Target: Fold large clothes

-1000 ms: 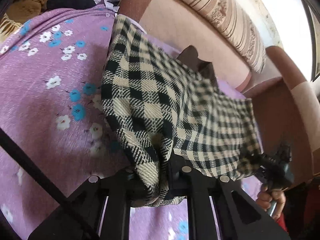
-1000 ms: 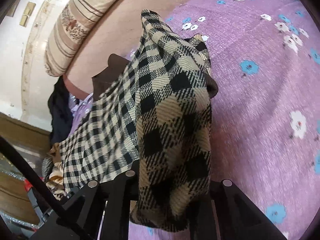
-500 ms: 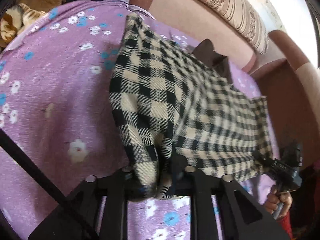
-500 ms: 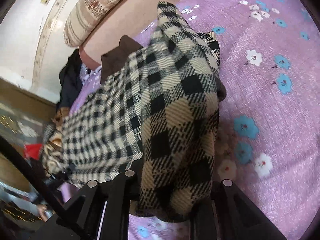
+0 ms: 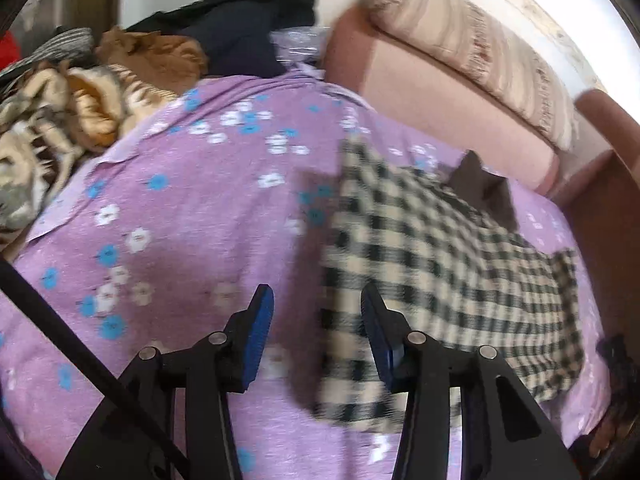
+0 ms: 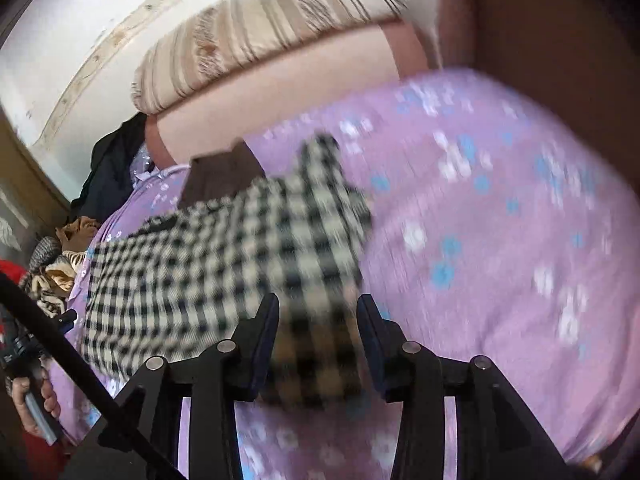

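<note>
A black-and-cream checked garment [image 5: 448,264] with a brown collar [image 5: 484,188] lies spread on the purple flowered bedsheet [image 5: 192,216]. My left gripper [image 5: 316,320] is open and empty, just above the garment's near left corner. In the right wrist view the garment [image 6: 224,264] lies on the sheet [image 6: 500,240], and my right gripper [image 6: 318,320] is open, its jaws either side of the garment's near edge without closing on it. Both views are blurred by motion.
A pink sofa back [image 5: 440,92] with a striped bolster [image 5: 480,52] runs behind the sheet. A heap of dark, brown and striped clothes [image 5: 80,92] sits at the far left. The other hand-held gripper shows at the left edge [image 6: 20,344].
Both grippers have opened and let go of the checked garment. It has dropped flat on the sheet, and both grippers have drawn back from it.
</note>
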The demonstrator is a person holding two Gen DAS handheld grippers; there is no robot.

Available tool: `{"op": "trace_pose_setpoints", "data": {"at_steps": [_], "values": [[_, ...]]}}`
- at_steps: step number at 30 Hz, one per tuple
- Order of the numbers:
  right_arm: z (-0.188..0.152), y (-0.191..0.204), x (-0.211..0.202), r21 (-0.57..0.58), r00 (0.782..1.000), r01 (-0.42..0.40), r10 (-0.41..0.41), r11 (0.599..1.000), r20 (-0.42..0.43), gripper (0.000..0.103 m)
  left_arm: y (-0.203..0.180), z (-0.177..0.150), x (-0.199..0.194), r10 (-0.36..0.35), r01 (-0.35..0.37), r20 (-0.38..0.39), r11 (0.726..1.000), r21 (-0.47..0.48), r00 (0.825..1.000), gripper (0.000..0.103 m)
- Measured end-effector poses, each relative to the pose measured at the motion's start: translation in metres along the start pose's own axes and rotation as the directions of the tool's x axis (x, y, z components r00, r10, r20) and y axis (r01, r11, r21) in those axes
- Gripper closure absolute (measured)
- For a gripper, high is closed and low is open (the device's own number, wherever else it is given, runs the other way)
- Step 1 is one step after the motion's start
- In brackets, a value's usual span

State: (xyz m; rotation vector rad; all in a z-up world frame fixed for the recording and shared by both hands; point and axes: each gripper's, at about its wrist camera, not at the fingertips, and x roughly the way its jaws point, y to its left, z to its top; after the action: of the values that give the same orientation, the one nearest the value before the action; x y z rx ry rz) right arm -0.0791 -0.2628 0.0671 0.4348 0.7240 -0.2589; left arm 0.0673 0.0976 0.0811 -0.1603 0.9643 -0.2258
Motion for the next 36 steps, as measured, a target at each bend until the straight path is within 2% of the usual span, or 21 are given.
{"op": "trace_pose_setpoints", "data": {"at_steps": [2,4,5,8,9,11,12,13,14,17,21,23,25,26,29,31,33,35,36], "values": [[0.014,0.01,0.01,-0.02,0.999,-0.04,0.04,0.999,-0.011,0.059,-0.023,-0.005,0.008,-0.037,0.037,-0.006,0.997,0.061,0.999,0.056],[0.03,0.028,0.038,-0.031,0.995,-0.088,0.087,0.996,-0.047,0.061,-0.045,-0.01,0.018,-0.068,0.071,-0.027,0.99,0.12,0.997,0.053],[0.035,0.033,0.052,-0.041,0.995,-0.082,0.079,0.996,-0.064,0.062,-0.056,-0.013,0.024,-0.067,0.072,-0.037,0.987,0.147,0.997,0.053],[0.05,0.039,0.105,-0.071,0.993,0.014,-0.022,0.997,-0.114,0.067,-0.07,-0.016,0.046,0.002,0.008,-0.047,0.979,0.204,0.999,0.053],[0.054,0.033,0.12,-0.073,0.989,0.057,-0.066,0.996,-0.132,0.073,-0.071,-0.016,0.053,0.023,-0.012,-0.048,0.977,0.215,0.999,0.051],[0.058,0.019,0.138,-0.064,0.977,0.134,-0.142,0.989,-0.157,0.074,-0.068,-0.014,0.063,0.035,-0.022,-0.06,0.977,0.212,0.998,0.043],[0.06,0.007,0.145,-0.045,0.97,0.171,-0.177,0.984,-0.167,0.079,-0.065,-0.013,0.067,0.032,-0.018,-0.069,0.979,0.202,0.997,0.038],[0.061,-0.003,0.145,-0.025,0.969,0.182,-0.184,0.983,-0.168,0.089,-0.061,-0.01,0.071,0.024,-0.008,-0.084,0.983,0.183,0.996,0.035],[0.062,-0.015,0.144,0.004,0.969,0.186,-0.183,0.983,-0.167,0.091,-0.059,-0.007,0.074,0.016,0.0,-0.095,0.986,0.167,0.995,0.033],[0.066,-0.034,0.132,0.073,0.975,0.169,-0.156,0.983,-0.16,0.092,-0.046,-0.002,0.076,-0.021,0.035,-0.12,0.993,0.112,0.993,0.032],[0.063,-0.021,0.089,0.031,0.984,0.161,-0.158,0.986,-0.085,0.086,-0.043,-0.002,0.067,-0.021,0.03,-0.111,0.996,0.081,0.994,0.032],[0.055,-0.012,0.063,0.001,0.992,0.117,-0.116,0.993,-0.045,0.085,-0.046,-0.004,0.058,-0.013,0.021,-0.09,0.996,0.09,0.996,0.032],[0.041,-0.002,0.038,-0.016,0.999,0.043,-0.043,0.999,-0.028,0.077,-0.051,-0.008,0.046,-0.025,0.033,-0.072,0.994,0.105,0.997,0.032],[0.032,0.002,0.031,-0.023,0.999,-0.002,0.001,1.0,-0.034,0.076,-0.053,-0.01,0.041,-0.036,0.044,-0.068,0.993,0.113,0.997,0.032],[-0.002,0.014,0.021,-0.062,0.99,-0.11,0.104,0.992,-0.095,0.076,-0.062,-0.017,0.032,-0.047,0.056,-0.062,0.986,0.157,0.997,0.032],[-0.022,0.014,0.029,-0.073,0.977,-0.152,0.139,0.986,-0.16,0.076,-0.064,-0.023,0.034,-0.031,0.044,-0.079,0.983,0.177,0.996,0.032],[-0.035,0.001,0.041,-0.038,0.973,-0.127,0.117,0.991,-0.197,0.076,-0.06,-0.027,0.044,0.002,0.022,-0.131,0.984,0.176,0.991,0.032],[-0.041,-0.025,0.049,0.037,0.977,-0.033,0.04,0.999,-0.209,0.074,-0.052,-0.033,0.06,0.049,-0.016,-0.195,0.986,0.167,0.98,0.032],[-0.04,-0.037,0.049,0.076,0.979,0.006,0.009,0.997,-0.202,0.074,-0.047,-0.034,0.061,0.045,-0.014,-0.204,0.989,0.15,0.978,0.03]]}}
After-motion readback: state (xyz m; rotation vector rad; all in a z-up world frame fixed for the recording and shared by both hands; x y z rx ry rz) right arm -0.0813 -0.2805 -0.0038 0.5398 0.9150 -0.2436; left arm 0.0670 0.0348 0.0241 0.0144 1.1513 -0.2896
